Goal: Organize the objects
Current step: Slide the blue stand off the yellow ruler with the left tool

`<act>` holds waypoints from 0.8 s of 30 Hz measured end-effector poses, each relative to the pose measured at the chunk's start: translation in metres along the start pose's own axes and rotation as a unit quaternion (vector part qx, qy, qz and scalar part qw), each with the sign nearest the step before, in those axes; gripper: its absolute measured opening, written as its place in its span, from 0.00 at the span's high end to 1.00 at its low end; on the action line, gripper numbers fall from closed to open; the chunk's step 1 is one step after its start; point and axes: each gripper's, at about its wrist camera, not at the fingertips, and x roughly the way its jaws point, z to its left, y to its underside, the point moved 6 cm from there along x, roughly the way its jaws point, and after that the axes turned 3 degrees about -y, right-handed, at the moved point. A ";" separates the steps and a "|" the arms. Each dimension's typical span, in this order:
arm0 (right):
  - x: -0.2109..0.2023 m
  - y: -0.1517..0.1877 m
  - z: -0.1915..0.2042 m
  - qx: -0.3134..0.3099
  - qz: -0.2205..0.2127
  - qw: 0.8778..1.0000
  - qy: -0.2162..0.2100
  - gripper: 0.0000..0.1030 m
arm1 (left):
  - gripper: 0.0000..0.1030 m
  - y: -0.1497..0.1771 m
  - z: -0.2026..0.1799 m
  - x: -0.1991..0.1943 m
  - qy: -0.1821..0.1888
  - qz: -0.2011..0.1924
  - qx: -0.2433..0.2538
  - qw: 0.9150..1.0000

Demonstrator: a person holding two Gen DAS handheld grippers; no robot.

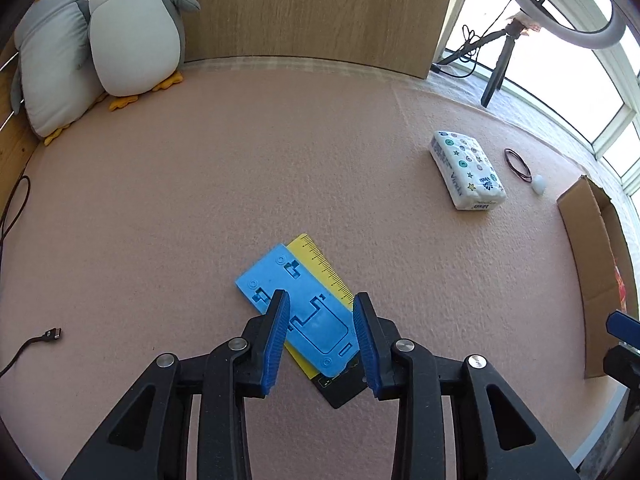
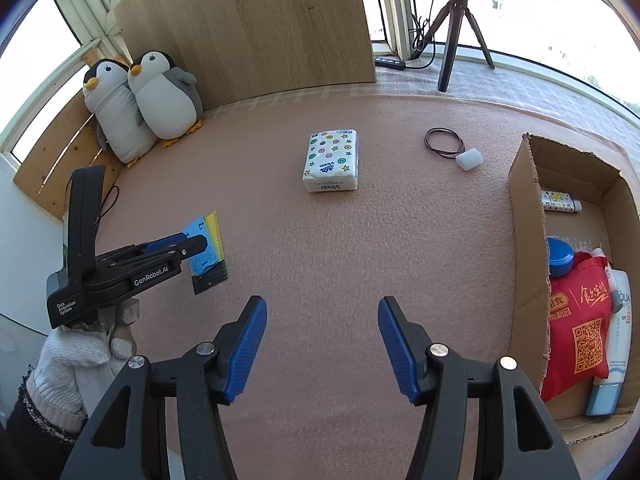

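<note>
A blue plastic plate [image 1: 296,304] lies on a yellow-and-black ruler [image 1: 320,268] on the pink mat. My left gripper [image 1: 320,312] is open, its jaws on either side of the blue plate, just above it. The right wrist view shows the plate [image 2: 202,248] and ruler [image 2: 214,236] under the left gripper [image 2: 200,245]. My right gripper [image 2: 322,320] is open and empty over bare mat. A tissue pack [image 2: 331,161], a hair-tie loop [image 2: 443,142] and a small white case [image 2: 469,159] lie farther back. The tissue pack also shows in the left wrist view [image 1: 466,170].
An open cardboard box [image 2: 528,240] at the right holds a red bag [image 2: 580,320], a blue lid, tubes and bottles. Two plush penguins [image 2: 160,96] lean at the back left against a wooden board. A tripod [image 2: 456,28] stands behind. A cable end [image 1: 52,335] lies left.
</note>
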 end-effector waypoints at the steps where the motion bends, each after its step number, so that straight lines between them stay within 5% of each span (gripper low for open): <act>1: 0.000 0.000 0.000 0.000 0.000 1.000 0.000 0.48 | 0.59 -0.001 -0.002 0.002 -0.004 -0.003 0.006 1.000; 13: 0.007 -0.002 0.004 -0.004 0.008 1.000 0.002 0.48 | 0.57 0.003 0.019 0.002 -0.049 -0.007 0.011 0.999; 24: 0.022 -0.007 0.026 -0.032 0.019 0.999 -0.007 0.48 | 0.57 0.015 0.056 -0.013 -0.026 -0.004 -0.060 0.998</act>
